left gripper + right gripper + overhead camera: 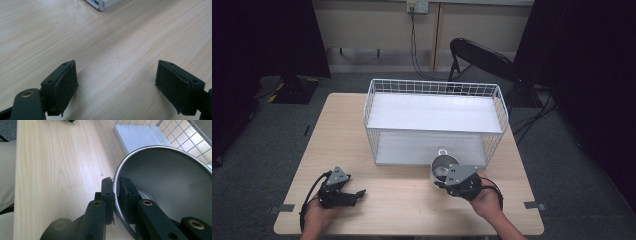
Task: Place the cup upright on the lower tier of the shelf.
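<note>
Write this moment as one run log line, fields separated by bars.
right gripper: shut on metal cup rim | left gripper: open, nothing between | wire basket: behind cup

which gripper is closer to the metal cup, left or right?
Right. The right gripper is clamped on the metal cup rim, one jaw inside, one outside. The left gripper sits open over bare table, well apart from it.

your high view looks forward and down from above your side of the table (pixel 412 200), far enough back to take in the whole top and the wire basket (pixel 434 120) at its far side. your left gripper view rides low, facing along its jaws, close over the bare wood. your right gripper view sits very near the metal cup (pixel 170 185), with a basket corner beyond. all three share the table top.
</note>
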The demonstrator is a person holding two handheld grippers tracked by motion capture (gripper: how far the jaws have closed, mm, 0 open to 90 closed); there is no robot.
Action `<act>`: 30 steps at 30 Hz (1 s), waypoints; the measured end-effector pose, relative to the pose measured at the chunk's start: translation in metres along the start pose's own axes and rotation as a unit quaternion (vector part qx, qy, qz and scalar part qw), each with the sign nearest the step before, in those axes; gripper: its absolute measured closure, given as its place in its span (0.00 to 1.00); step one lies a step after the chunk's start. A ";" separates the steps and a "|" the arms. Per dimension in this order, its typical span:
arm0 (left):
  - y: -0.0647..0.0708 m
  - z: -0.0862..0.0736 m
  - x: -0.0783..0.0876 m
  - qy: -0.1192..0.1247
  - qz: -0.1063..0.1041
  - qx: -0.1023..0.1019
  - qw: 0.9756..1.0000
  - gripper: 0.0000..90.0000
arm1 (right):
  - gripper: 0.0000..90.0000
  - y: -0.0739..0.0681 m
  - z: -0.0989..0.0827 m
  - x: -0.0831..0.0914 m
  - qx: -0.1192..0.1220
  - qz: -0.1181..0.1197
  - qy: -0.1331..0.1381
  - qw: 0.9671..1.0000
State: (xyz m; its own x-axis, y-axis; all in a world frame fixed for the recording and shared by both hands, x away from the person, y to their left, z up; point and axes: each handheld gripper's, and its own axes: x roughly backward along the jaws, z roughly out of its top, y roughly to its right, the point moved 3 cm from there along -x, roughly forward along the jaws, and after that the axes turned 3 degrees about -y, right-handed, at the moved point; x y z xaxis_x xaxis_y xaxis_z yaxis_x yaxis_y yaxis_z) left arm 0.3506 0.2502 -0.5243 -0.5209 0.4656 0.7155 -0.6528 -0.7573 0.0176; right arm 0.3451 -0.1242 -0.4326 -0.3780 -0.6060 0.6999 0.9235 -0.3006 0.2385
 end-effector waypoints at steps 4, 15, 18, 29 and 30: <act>0.000 0.000 0.000 0.000 0.000 0.000 1.000 0.19 | 0.91 0.005 -0.001 0.001 0.000 -0.010 0.003 1.000; 0.000 0.000 0.000 0.000 0.000 -0.001 1.000 0.19 | 0.91 0.017 -0.002 0.004 0.000 -0.031 0.006 1.000; 0.000 0.000 0.000 0.000 0.000 -0.001 1.000 0.19 | 0.91 0.020 -0.002 0.004 0.004 -0.036 0.007 0.999; 0.000 0.000 0.000 0.000 0.000 -0.001 1.000 0.19 | 0.91 0.028 -0.001 0.000 0.010 -0.043 0.002 0.999; 0.000 0.000 0.000 0.000 0.000 -0.001 1.000 0.19 | 0.91 0.029 0.000 0.000 0.010 -0.045 0.002 0.999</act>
State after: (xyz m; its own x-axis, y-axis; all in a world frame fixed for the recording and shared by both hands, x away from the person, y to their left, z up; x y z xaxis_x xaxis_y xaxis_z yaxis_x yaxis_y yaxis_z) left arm 0.3507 0.2502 -0.5243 -0.5204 0.4654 0.7159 -0.6540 -0.7564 0.0163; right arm 0.3714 -0.1333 -0.4259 -0.4599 -0.5800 0.6724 0.8868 -0.3392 0.3139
